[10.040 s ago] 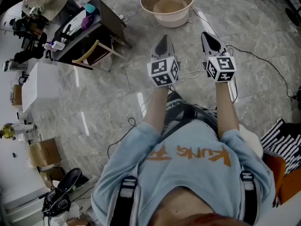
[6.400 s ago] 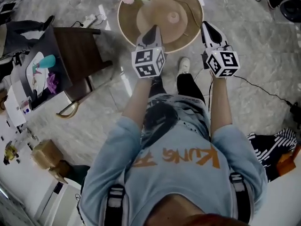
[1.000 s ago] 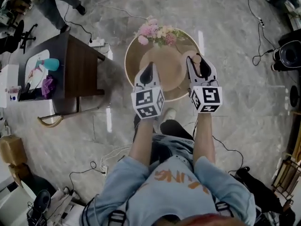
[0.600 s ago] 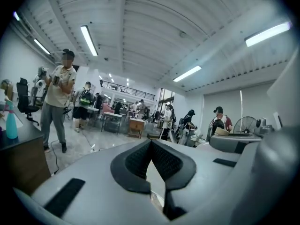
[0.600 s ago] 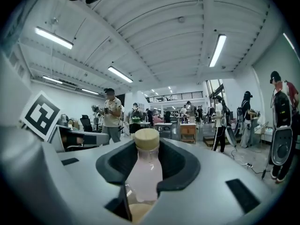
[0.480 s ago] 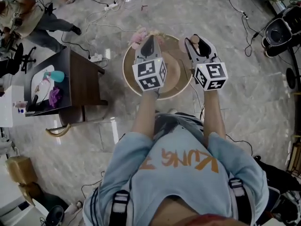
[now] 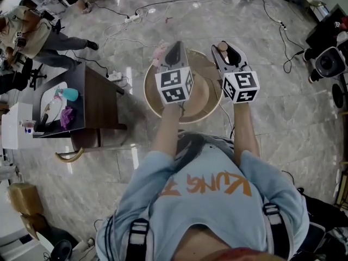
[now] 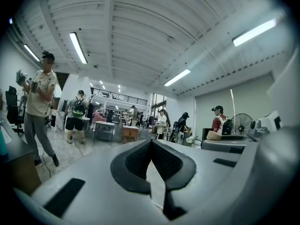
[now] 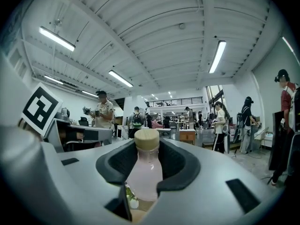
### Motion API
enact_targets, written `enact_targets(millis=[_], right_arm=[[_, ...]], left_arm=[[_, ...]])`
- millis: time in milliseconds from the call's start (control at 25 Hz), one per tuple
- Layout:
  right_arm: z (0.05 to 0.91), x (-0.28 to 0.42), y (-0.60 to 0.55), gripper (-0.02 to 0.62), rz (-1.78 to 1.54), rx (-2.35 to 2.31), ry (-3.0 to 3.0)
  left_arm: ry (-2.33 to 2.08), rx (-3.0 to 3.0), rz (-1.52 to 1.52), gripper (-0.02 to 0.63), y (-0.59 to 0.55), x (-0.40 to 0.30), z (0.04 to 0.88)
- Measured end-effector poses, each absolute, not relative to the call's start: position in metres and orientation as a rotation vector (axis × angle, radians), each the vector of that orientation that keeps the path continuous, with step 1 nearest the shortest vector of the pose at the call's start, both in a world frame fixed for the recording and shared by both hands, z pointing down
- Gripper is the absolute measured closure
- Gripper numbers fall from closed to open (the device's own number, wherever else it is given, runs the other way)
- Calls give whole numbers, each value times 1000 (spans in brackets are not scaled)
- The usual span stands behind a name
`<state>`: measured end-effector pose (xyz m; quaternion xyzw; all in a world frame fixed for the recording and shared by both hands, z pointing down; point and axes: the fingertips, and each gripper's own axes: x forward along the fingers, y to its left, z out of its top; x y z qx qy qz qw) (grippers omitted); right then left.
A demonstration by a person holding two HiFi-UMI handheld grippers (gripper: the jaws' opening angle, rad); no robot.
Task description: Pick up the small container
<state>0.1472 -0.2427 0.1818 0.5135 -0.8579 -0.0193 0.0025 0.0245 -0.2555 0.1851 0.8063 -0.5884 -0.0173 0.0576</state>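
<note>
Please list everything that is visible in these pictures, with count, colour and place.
small pink bottle with a tan round cap: one, pink, in the right gripper.
round tan wooden table: one, tan, below the grippers.
bunch of pink flowers: one, pink, at that table's far edge.
dark brown side table: one, dark brown, left of it.
grey marble floor: one, grey, all around.
other people: several, mixed clothing, background.
left gripper: one, grey, shut, empty.
right gripper: one, grey, closed on the bottle.

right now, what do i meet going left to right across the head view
dark wooden side table → left gripper → right gripper, holding the small pink wooden-capped bottle → black round device on the floor
</note>
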Motion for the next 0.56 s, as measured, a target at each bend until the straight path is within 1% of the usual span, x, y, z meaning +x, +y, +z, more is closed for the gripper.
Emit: enact_targets(millis=[560], right_arm=[[189,169,-247,442,-37,1608,-2669]], left_arm=[[-1768,2446,-23,583,-261,49,191]])
